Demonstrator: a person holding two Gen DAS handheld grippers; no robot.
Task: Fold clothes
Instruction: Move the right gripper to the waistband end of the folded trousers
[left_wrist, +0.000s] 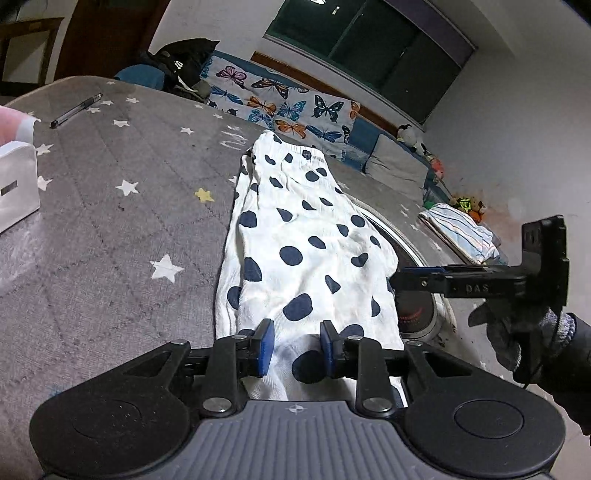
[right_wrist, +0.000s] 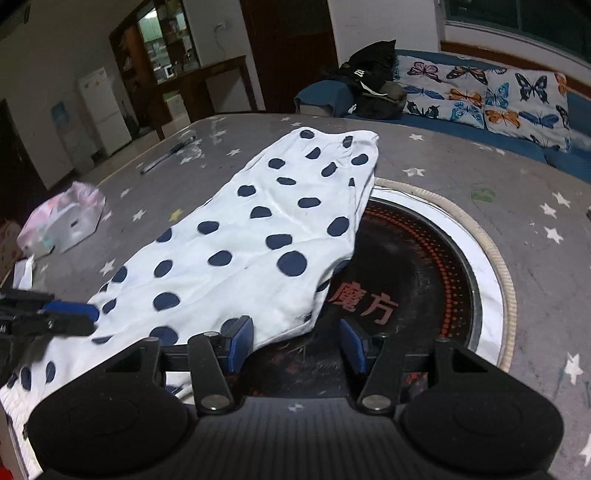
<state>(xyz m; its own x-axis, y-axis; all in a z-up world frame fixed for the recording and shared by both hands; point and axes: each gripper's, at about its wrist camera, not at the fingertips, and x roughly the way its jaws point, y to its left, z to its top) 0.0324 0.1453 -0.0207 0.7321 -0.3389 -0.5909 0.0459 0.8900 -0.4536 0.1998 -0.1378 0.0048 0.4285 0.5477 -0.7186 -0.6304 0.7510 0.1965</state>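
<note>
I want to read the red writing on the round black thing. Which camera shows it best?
The right wrist view: the round black plate fills the middle and its red characters are plain. The left wrist view shows only a sliver of it beside the spotted cloth, no writing.

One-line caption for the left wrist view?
Left gripper open over white polka-dot garment on star-print table cover.

We see the trousers (left_wrist: 303, 236) lying lengthwise on the tabletop (left_wrist: 110, 229), their right edge draped over the round heater (right_wrist: 424, 266) set into it. A pen (left_wrist: 75, 110) lies far left, a box (left_wrist: 16, 184) nearer on the left edge. Behind the tabletop runs a sofa (right_wrist: 480, 96) with a bag (right_wrist: 373, 81) on it. The left gripper (left_wrist: 297, 349) sits over the near hem, the right gripper (right_wrist: 297, 341) just right of it, over the heater.
</note>
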